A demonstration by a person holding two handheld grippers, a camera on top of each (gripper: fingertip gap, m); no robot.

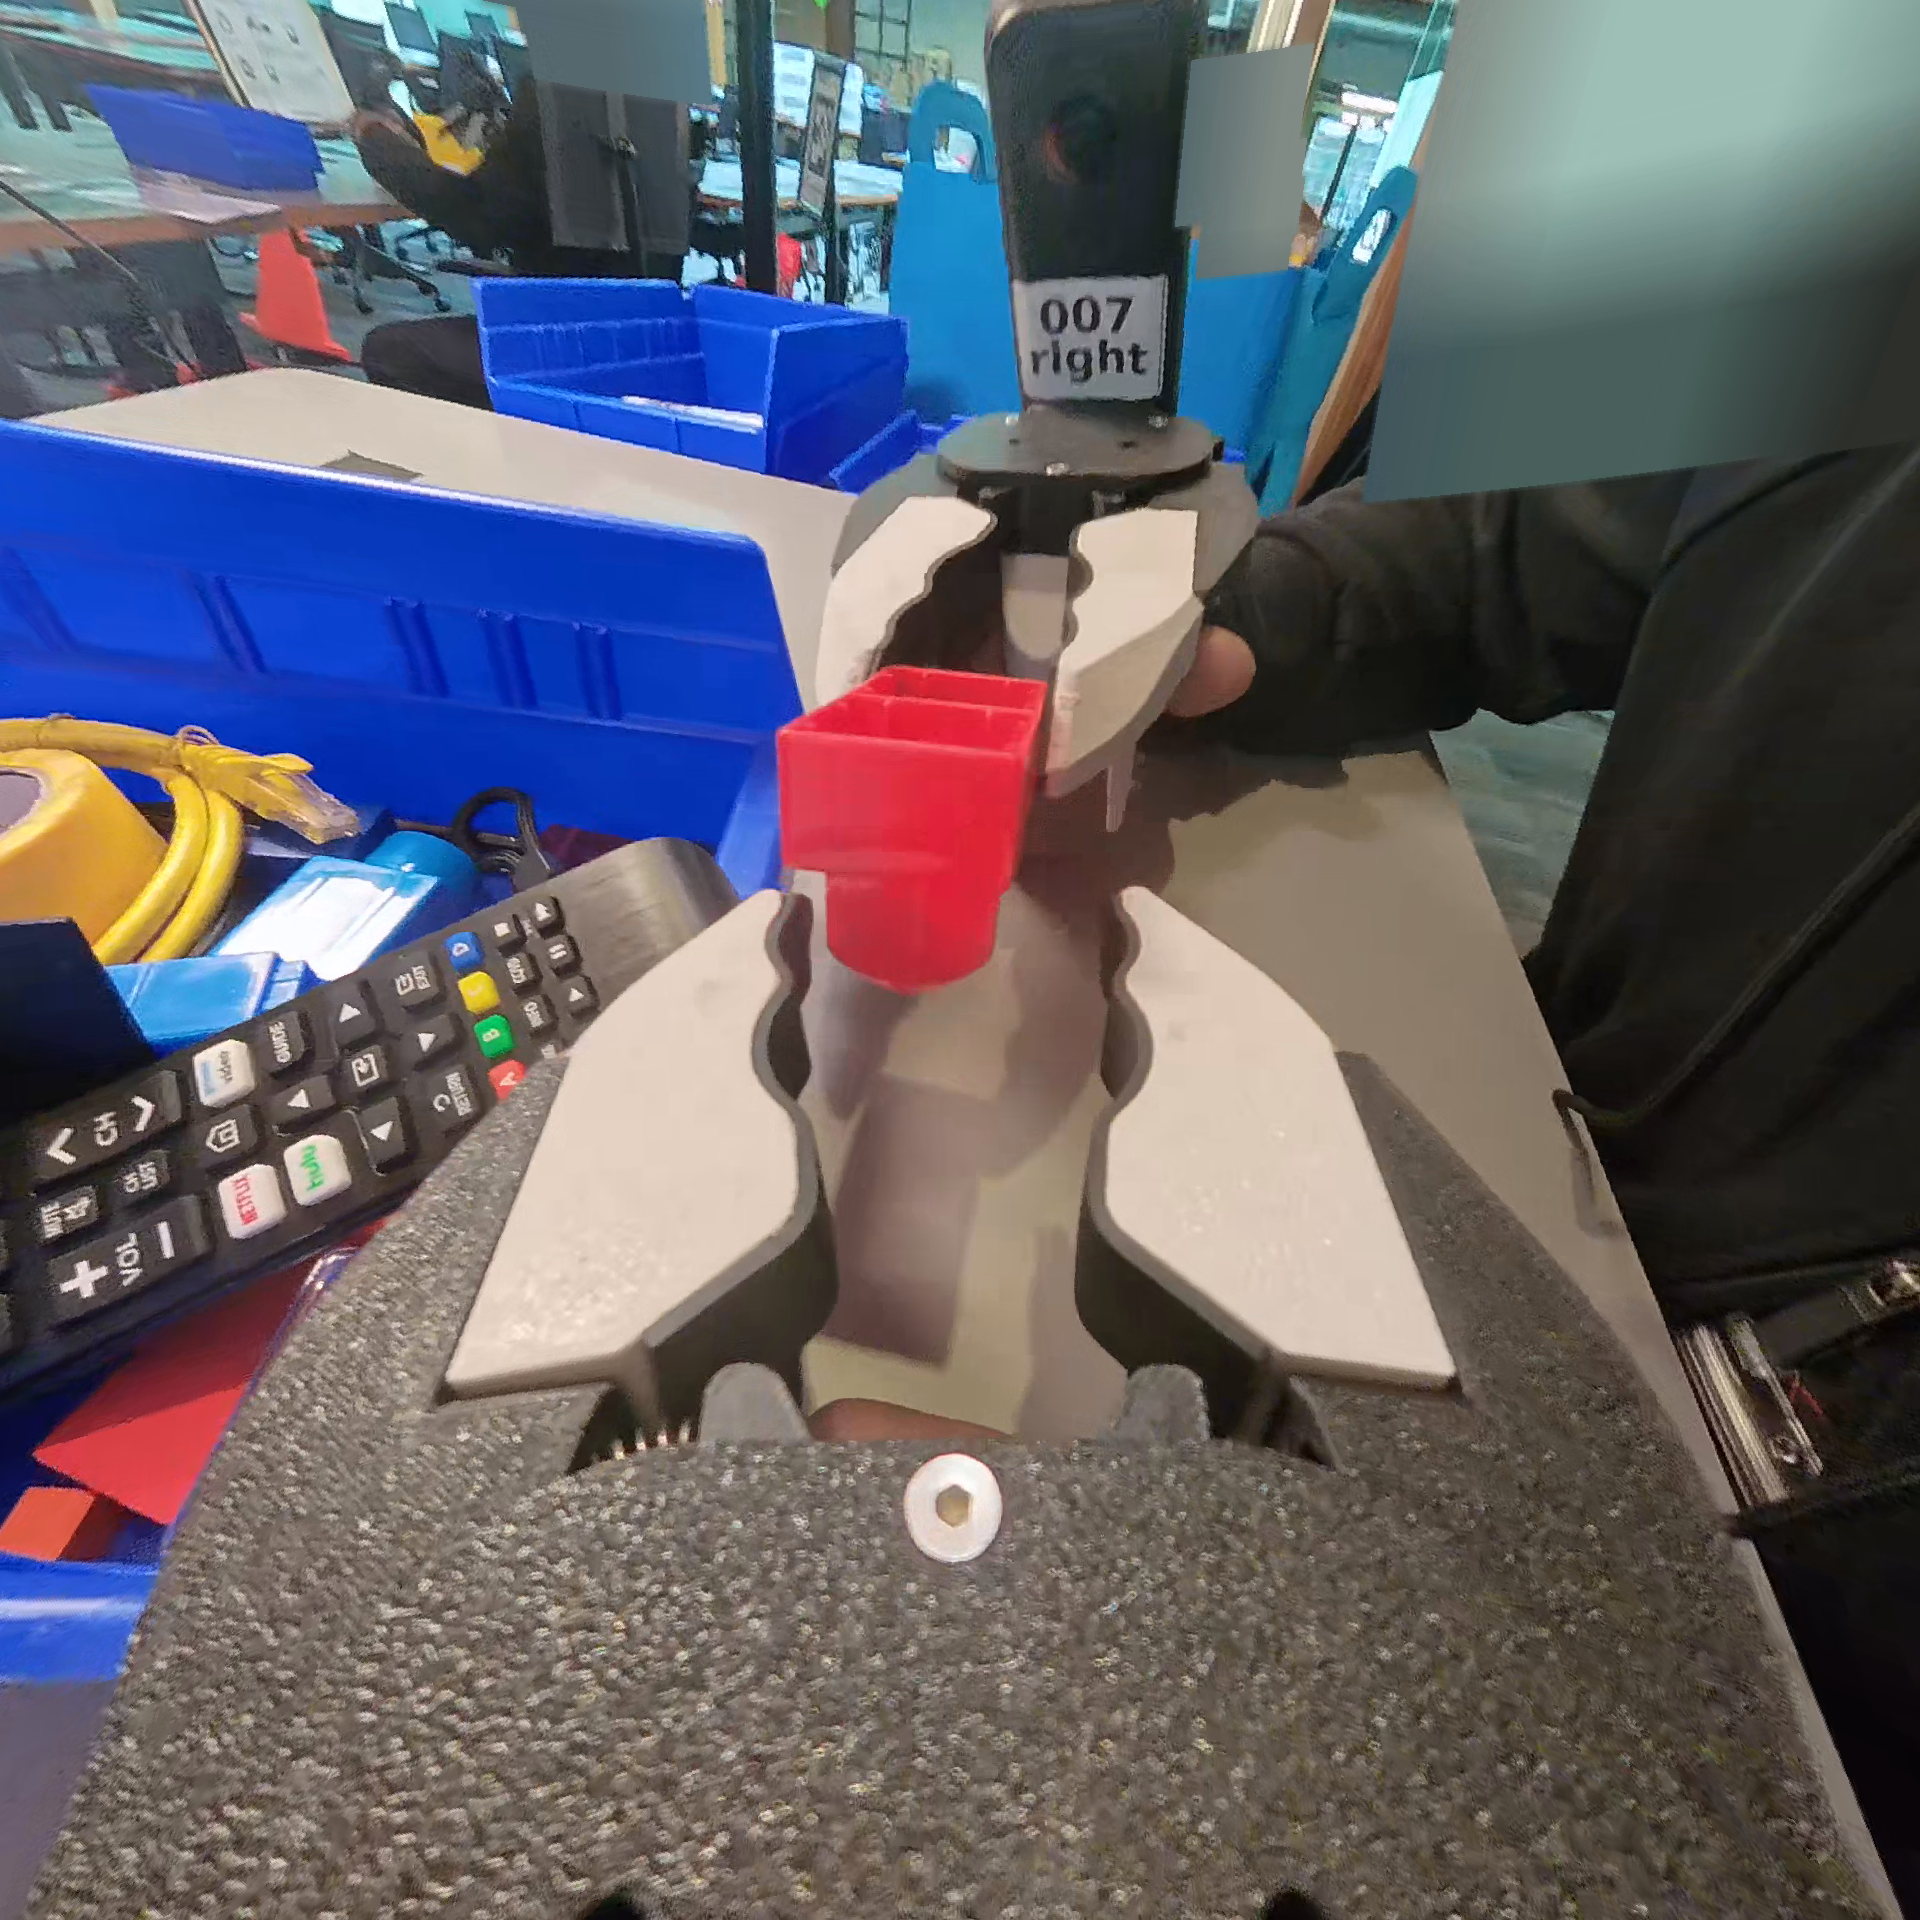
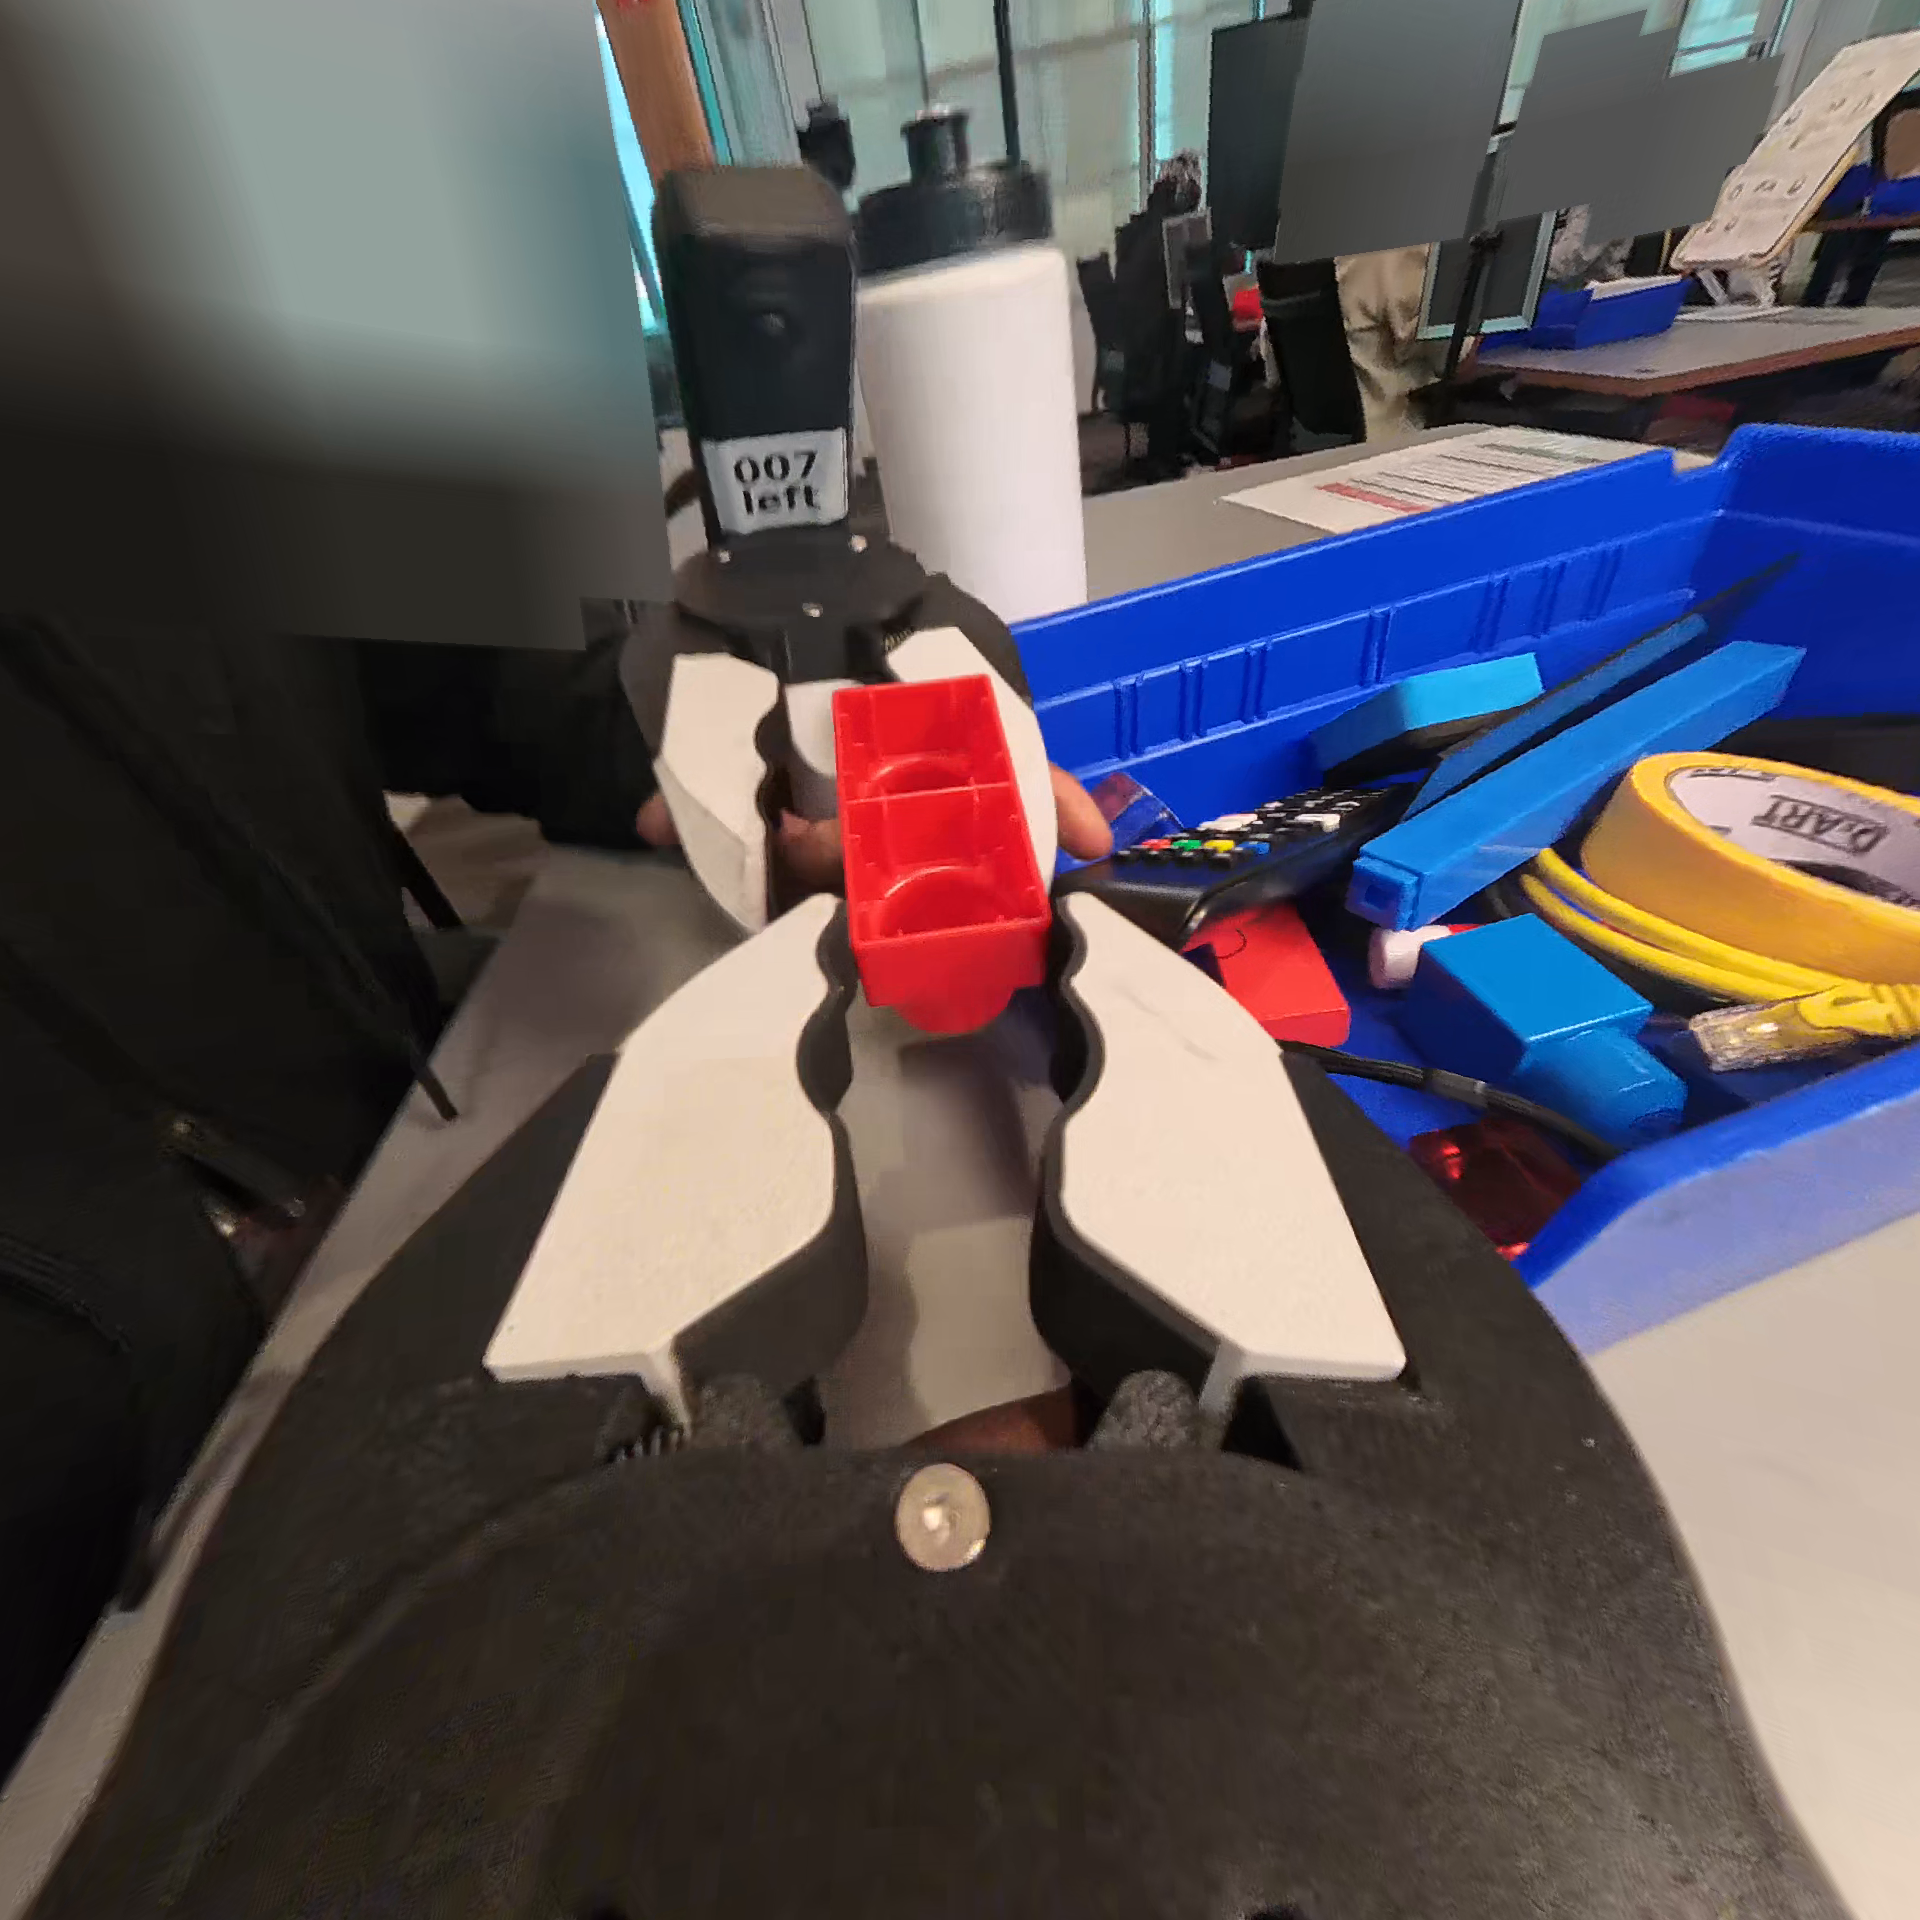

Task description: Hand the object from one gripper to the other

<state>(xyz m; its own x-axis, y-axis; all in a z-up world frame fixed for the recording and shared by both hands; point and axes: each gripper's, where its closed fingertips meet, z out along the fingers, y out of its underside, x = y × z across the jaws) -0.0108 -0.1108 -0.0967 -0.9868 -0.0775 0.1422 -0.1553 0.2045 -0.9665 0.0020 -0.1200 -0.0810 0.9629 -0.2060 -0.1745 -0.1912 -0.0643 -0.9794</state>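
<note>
A red two-cell plastic block [image 1: 894, 821] hangs in the air between the two grippers, above the grey table's edge. My right gripper [image 2: 945, 925] is shut on the near end of the red block [image 2: 935, 831], with both fingertips against its sides. My left gripper [image 1: 956, 904] is open. Its fingers stand wide on either side of the block's lower end without touching it on the right side. The left wrist view shows the right gripper [image 1: 966, 738] facing me. The right wrist view shows the left gripper [image 2: 894, 862] facing me.
A blue bin [image 1: 395, 623] beside the grippers holds a black remote [image 1: 291, 1122], yellow tape [image 2: 1756, 842], a yellow cable [image 1: 208, 831] and blue blocks [image 2: 1558, 769]. A white bottle [image 2: 966, 416] stands on the grey table [image 1: 1351, 935]. A person in black [image 1: 1714, 831] holds both grippers. Both grippers' tips are close together, under 4 cm apart.
</note>
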